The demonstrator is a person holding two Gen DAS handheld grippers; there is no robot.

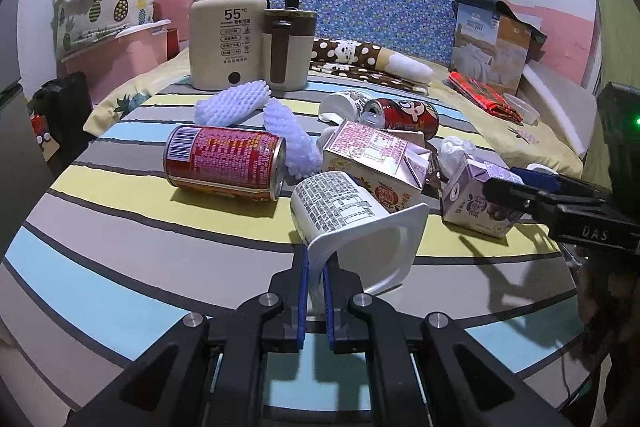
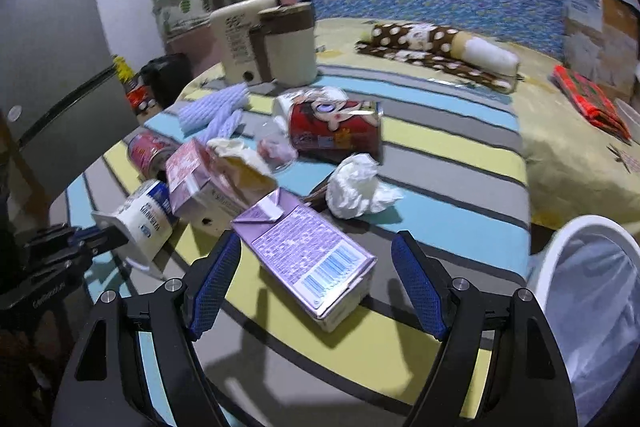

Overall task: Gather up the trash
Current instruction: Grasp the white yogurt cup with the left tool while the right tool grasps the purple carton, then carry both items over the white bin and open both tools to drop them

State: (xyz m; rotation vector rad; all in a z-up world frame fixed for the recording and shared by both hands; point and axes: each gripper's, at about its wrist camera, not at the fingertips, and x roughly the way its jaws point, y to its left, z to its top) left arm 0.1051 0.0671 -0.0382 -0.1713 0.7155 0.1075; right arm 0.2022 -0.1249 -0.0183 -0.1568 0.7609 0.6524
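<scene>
Left tongs (image 1: 316, 267) are clamped on the rim of a white yogurt cup (image 1: 352, 219), which lies tipped on the striped bedspread (image 1: 120, 259). Right tongs (image 2: 316, 279) stand wide apart around a purple carton (image 2: 308, 255) without touching it. A white bin (image 2: 592, 291) sits at the bed's right edge.

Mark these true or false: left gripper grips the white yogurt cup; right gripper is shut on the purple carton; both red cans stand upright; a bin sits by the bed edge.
1. The left gripper is shut on the white plastic yogurt cup. True.
2. The right gripper is clamped on the purple drink carton. False: it is open, the carton between its fingers.
3. Both red cans stand upright. False: the red labelled can and the red cartoon can lie on their sides.
4. A white bag-lined bin sits at the bed edge. True.
</scene>
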